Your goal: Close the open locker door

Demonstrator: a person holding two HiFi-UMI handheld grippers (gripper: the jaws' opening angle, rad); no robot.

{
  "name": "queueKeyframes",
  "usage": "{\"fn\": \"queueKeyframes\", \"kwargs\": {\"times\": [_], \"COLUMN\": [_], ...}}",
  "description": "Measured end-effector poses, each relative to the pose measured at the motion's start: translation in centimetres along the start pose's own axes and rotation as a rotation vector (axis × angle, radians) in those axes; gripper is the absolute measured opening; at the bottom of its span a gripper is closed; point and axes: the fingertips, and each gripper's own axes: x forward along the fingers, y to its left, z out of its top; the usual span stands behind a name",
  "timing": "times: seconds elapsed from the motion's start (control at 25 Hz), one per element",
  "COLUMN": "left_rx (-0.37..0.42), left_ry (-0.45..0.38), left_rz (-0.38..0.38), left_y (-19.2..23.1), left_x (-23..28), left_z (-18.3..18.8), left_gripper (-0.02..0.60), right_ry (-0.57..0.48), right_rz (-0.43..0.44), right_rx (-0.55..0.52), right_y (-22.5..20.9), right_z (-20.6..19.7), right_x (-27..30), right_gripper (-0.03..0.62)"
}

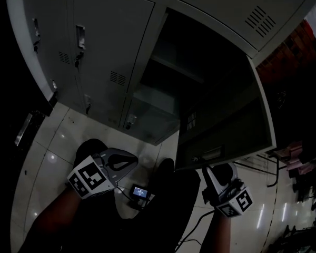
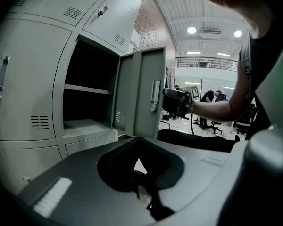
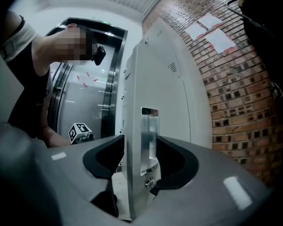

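Nothing is closed yet: my right gripper stands wide open astride the near edge of the locker door, clamping nothing, and my left gripper is closed and empty.

Lockers: painted sheet metal, grey, smooth, satin.
Door: same painted metal, thin folded edge.
Handle: bare bright metal, polished, reflective.
Floor: pale tiles, glossy, lamp glints.
Wall: red brick, rough, matt, pale mortar joints.
Sheets on wall: white paper, matt.
Left claw, right claw: grey plastic shells, smooth, faint sheen.
Pads: black, matt, rubbery look.
Marker cube: black-and-white print, matt.
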Motion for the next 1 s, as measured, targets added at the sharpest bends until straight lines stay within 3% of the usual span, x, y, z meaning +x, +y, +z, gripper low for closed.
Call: {"fn": "queueKeyframes", "kwargs": {"times": [0.08, 0.36, 0.68, 1.0], "left_rx": [0.001, -0.003, -0.003, -0.018], "left_ry": [-0.002, -0.01, -0.026, -0.056], "left_rz": [0.002, 0.003, 0.004, 0.006], "left_y": [0.0, 0.2, 0.2, 0.4], "left_x": [-0.1, -0.5, -0.9, -1.7], "left_z": [0.1, 0.1, 0.2, 0.5], "left_gripper": [0.012, 0.012, 0.012, 0.012], "right_ry": [0.016, 0.014, 0.045, 0.061], "right_rz": [0.003, 0.032, 0.061, -0.019], "right_rx": [-0.045, -0.071, -0.1, -0.071], "right_y": [0.5, 3.4, 5.1, 3.2], "right_z": [-0.1, -1.2, -1.4, -1.4], "right_x": [0.7, 5.4, 15.2, 23.3], "right_gripper": [0.15, 0.141, 0.146, 0.152]}}
